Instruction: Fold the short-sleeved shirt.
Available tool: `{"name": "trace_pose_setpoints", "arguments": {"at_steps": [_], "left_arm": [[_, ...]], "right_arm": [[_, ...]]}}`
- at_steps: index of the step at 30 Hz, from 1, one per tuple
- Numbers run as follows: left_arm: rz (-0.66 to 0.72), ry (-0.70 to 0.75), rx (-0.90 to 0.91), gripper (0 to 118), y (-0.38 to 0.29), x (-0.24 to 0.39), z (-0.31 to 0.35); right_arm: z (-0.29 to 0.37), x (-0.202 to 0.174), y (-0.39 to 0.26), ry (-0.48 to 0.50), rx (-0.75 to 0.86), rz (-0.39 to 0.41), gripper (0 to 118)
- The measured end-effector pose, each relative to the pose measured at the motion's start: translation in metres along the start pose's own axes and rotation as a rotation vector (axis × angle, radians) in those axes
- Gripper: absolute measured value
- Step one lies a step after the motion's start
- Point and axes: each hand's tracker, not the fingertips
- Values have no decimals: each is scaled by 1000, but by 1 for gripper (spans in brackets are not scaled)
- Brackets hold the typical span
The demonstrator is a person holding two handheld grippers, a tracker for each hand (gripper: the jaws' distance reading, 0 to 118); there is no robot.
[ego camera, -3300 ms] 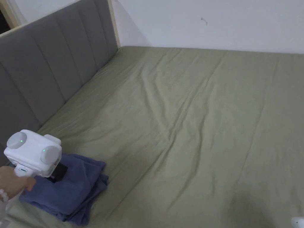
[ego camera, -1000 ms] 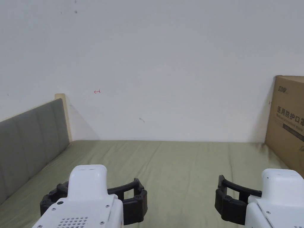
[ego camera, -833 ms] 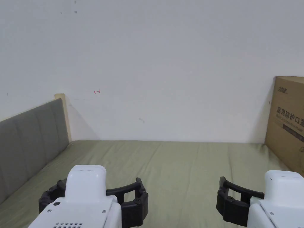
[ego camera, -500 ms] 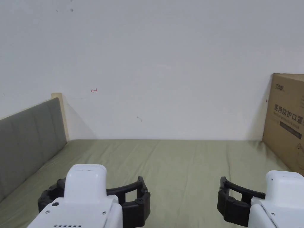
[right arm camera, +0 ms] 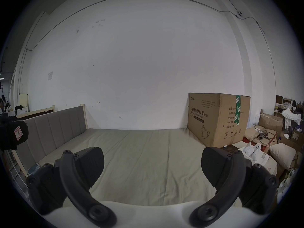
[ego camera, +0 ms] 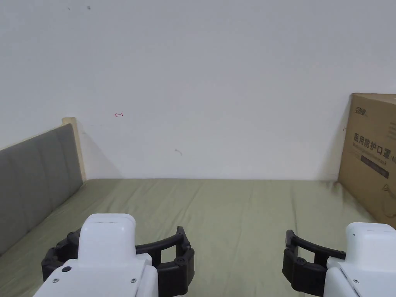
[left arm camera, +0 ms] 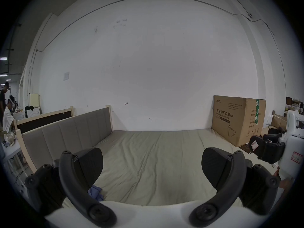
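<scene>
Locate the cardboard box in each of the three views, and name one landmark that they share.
Head view: cardboard box at the right edge, against the white wall.
Left gripper view: cardboard box right of centre, above the right jaw.
Right gripper view: cardboard box right of centre, larger.
Shared landmark: the grey headboard on the left in all three.

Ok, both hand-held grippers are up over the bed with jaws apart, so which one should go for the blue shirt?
Left, probably. In the left gripper view, the blue shirt lies bunched on the bed sheet just below the left hand-held gripper, beside its left jaw. The right hand-held gripper faces bare sheet, nearer the cardboard box.
</scene>
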Motion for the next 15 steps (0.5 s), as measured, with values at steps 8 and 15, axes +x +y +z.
{"name": "trace_pose_setpoints", "arguments": {"at_steps": [8, 15], "left_arm": [[-63, 39, 52, 115, -7, 4, -2], [36, -28, 19, 117, -6, -4, -3]], "right_arm": [[0, -2, -2, 15, -3, -1, 117], [0, -3, -3, 19, -10, 5, 117]]}}
